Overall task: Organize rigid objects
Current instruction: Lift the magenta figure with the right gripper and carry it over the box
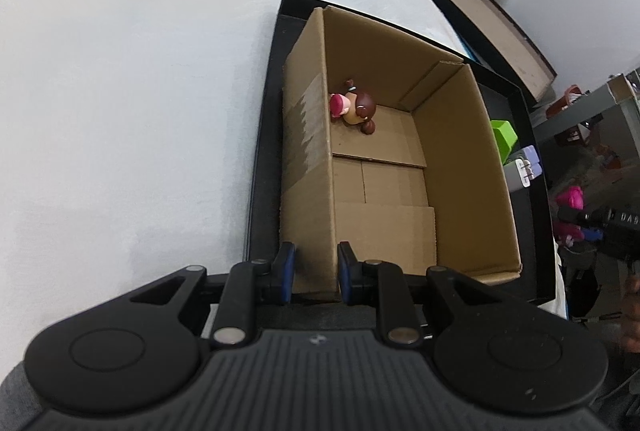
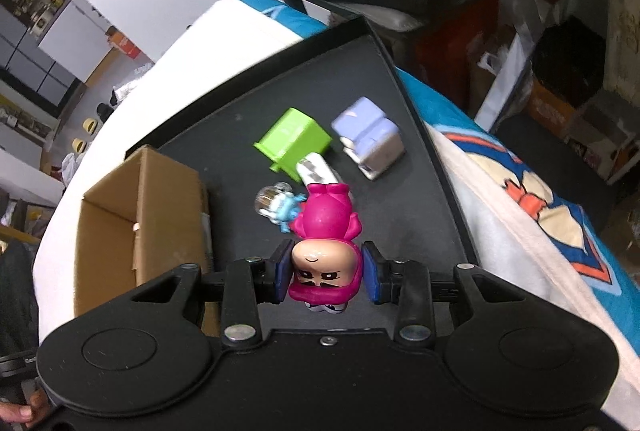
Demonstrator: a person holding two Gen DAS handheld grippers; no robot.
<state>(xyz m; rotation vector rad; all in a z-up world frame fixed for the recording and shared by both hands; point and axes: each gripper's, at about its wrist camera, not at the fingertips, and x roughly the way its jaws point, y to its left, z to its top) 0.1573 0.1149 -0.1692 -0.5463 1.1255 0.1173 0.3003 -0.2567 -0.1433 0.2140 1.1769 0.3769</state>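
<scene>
Right wrist view: right gripper (image 2: 326,277) clamped on pink figurine (image 2: 326,231), pads on both sides of its head, body hanging fwd over black tray (image 2: 224,135). Looks like hard plastic, light, stiff, prob a bit slick & rounded, so head sides seem the best hold. Green block (image 2: 294,141), lilac toy (image 2: 370,137) & small blue figure (image 2: 280,209) lie on tray beyond. Left gripper (image 1: 316,273) pinched narrow on near wall of cardboard box (image 1: 460,151), steadying it; brown-haired doll (image 1: 354,107) already inside at far end
</scene>
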